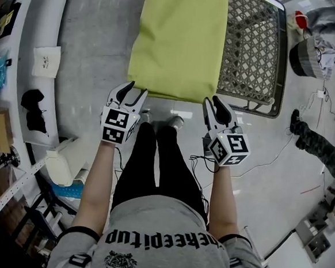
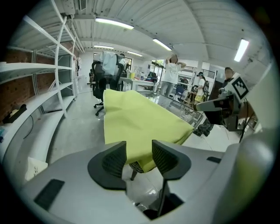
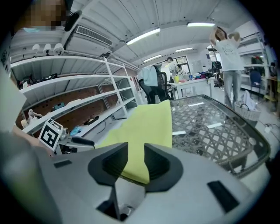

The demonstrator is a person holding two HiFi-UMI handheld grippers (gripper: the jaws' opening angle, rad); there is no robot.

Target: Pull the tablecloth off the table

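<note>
A yellow-green tablecloth covers the left part of a glass-topped lattice table; its near edge hangs over the table's front. My left gripper hovers just short of the cloth's near left corner, jaws open and empty. My right gripper is at the near right corner, also open with nothing between its jaws. In the left gripper view the gripper frames the cloth hem beyond the gap. In the right gripper view the gripper faces the cloth corner, apart from it.
White shelving runs along the left. Cables trail on the floor at the right, near a person's leg. My own shoes stand under the table's front edge. An office chair and people stand beyond the table.
</note>
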